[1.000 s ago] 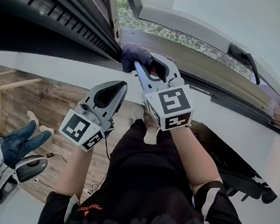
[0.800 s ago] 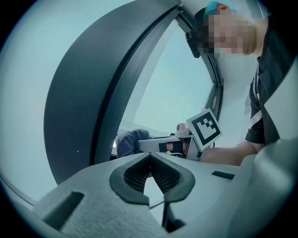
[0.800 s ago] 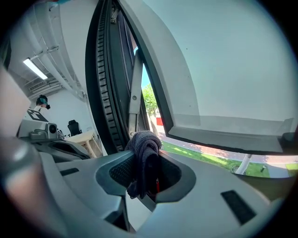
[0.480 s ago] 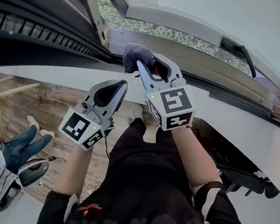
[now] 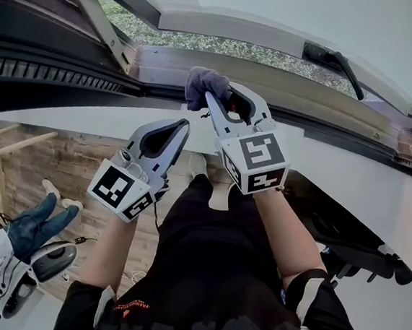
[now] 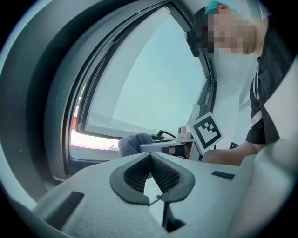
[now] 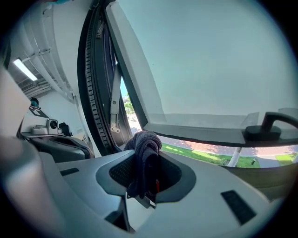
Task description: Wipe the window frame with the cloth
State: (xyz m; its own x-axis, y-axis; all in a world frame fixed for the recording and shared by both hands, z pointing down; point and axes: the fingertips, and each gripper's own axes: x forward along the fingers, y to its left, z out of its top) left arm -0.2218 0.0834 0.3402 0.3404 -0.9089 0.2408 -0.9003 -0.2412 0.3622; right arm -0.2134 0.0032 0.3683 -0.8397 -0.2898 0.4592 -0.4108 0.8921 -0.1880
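Wiping looks to be under way but far from done: the right tool (image 5: 214, 98) is clamped shut on the cloth (image 5: 201, 82), which bulges out past its tips as a grey wad and sits at the lower rail of the frame (image 5: 286, 80), near the left corner where the dark side seal comes down. From the head view the wad seems to press on the rail's inner edge, though actual contact cannot be made out for certain. No view shows which parts are already clean; judging by position, the long run of rail to the right, under the open sash (image 5: 278, 15) and its handle (image 5: 337, 61), is probably left to do, as are the uprights. In the right tool's own view the cloth (image 7: 145, 142) is pinched between the pads, folded over, with the frame (image 7: 95, 93) just beyond it. The left tool (image 5: 179, 125) hangs apart, below and left of the cloth, closed on nothing, its pads meeting at the tips (image 6: 150, 156)
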